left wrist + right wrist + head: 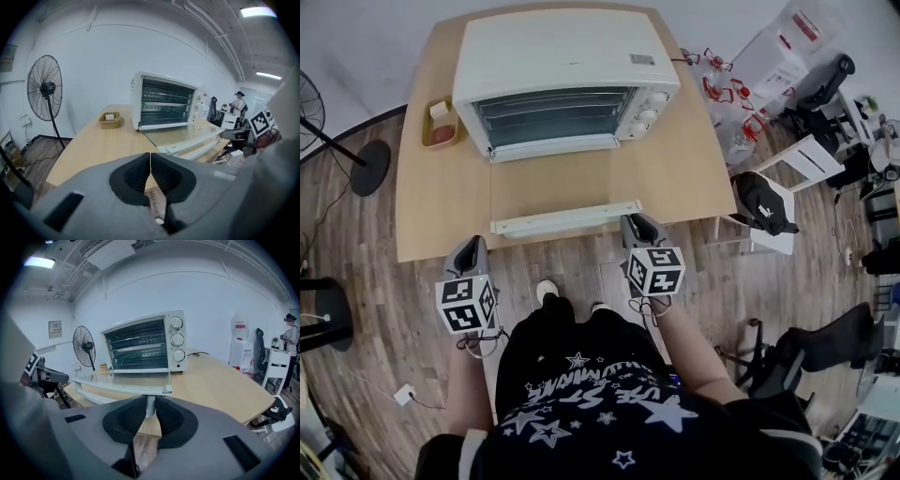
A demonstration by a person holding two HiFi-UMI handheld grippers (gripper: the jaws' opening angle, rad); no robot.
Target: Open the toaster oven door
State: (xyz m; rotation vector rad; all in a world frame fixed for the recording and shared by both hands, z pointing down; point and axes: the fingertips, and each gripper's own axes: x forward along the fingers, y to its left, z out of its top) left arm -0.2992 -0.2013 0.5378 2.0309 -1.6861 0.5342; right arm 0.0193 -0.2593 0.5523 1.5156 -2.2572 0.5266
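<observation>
The white toaster oven [562,66] stands at the back of the wooden table [441,206]. Its glass door [562,173] lies folded down flat, and the white handle bar [565,217] reaches the table's front edge. My right gripper [636,227] is at the handle's right end. In the right gripper view the right gripper [150,405] is shut on the handle's white end post [150,404], with the door edge [126,389] just beyond. My left gripper [473,247] hangs below the table's front edge, left of the handle. The left gripper [150,159] is shut with nothing in it.
A small wooden tray [441,122] with two items sits left of the oven. A standing fan [366,159] is on the floor at the left. A white chair with a black bag [769,202] and other chairs stand to the right. The person's legs are right at the table's front.
</observation>
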